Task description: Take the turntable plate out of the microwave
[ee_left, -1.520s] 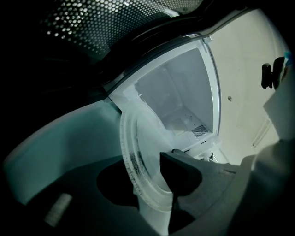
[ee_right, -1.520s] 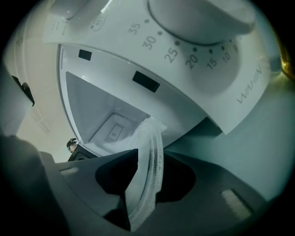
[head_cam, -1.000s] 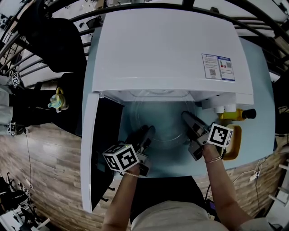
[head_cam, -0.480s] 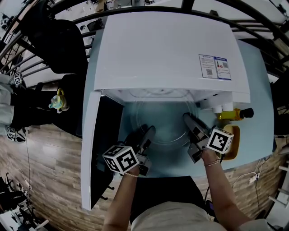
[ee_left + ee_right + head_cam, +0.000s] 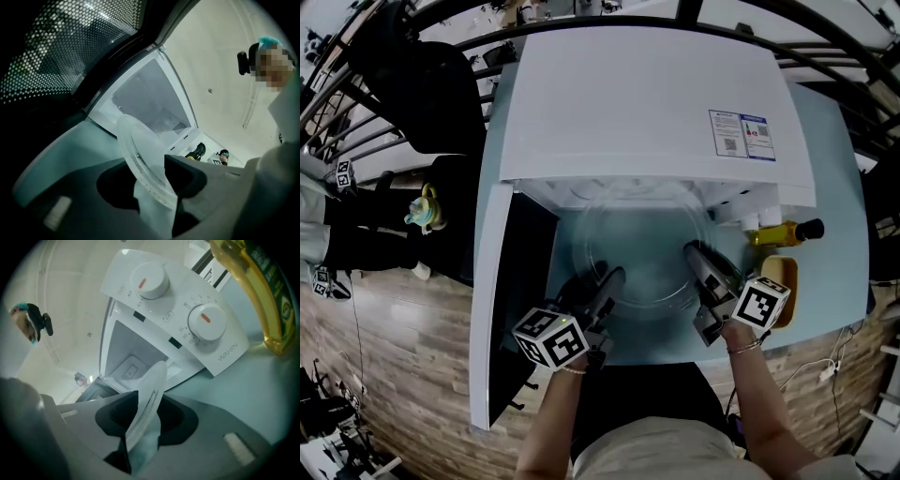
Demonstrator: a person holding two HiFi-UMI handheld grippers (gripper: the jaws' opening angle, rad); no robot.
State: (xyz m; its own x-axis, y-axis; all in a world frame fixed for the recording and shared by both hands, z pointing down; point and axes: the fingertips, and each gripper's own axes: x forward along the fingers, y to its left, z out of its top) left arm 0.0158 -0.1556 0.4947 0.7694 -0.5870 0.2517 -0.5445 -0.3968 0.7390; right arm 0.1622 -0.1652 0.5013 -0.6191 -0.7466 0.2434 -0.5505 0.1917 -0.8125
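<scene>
The clear glass turntable plate hangs over the pale table in front of the open white microwave, its far edge still at the cavity mouth. My left gripper is shut on the plate's left rim, and my right gripper is shut on its right rim. In both gripper views the glass edge runs between the jaws. The microwave cavity shows behind the plate, with the control panel and its two knobs on the right.
The microwave door stands open to the left, close beside my left gripper. A yellow oil bottle and a yellow dish sit on the table right of my right gripper. Wooden floor lies below the table edge.
Both grippers have drawn back toward me with the plate, which has slid further out of the cavity. The view has shifted slightly.
</scene>
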